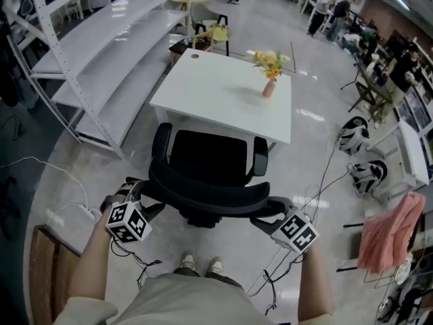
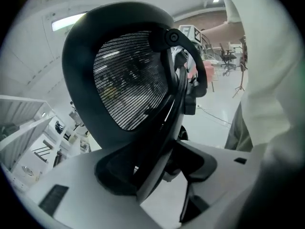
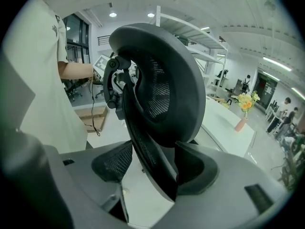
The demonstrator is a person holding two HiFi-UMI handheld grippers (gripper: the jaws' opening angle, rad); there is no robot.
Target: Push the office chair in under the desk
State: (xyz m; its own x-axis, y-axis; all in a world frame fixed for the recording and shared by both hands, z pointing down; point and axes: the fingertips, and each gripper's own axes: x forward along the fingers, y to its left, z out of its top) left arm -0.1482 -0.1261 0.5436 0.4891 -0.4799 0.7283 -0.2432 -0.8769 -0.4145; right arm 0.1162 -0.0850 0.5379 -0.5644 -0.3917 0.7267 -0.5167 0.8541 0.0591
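Observation:
A black mesh office chair stands on the floor just in front of a white desk, its seat facing the desk. My left gripper is at the left end of the curved backrest, and my right gripper is at the right end. In the left gripper view the backrest's rim runs down between the jaws of the left gripper, and both pads touch it. The right gripper view shows the same: the backrest is clamped in the right gripper.
A pink vase of yellow flowers stands on the desk. White shelving runs along the left. A power strip, cables and a wooden box lie at the lower left. Helmets and a pink cloth are at the right.

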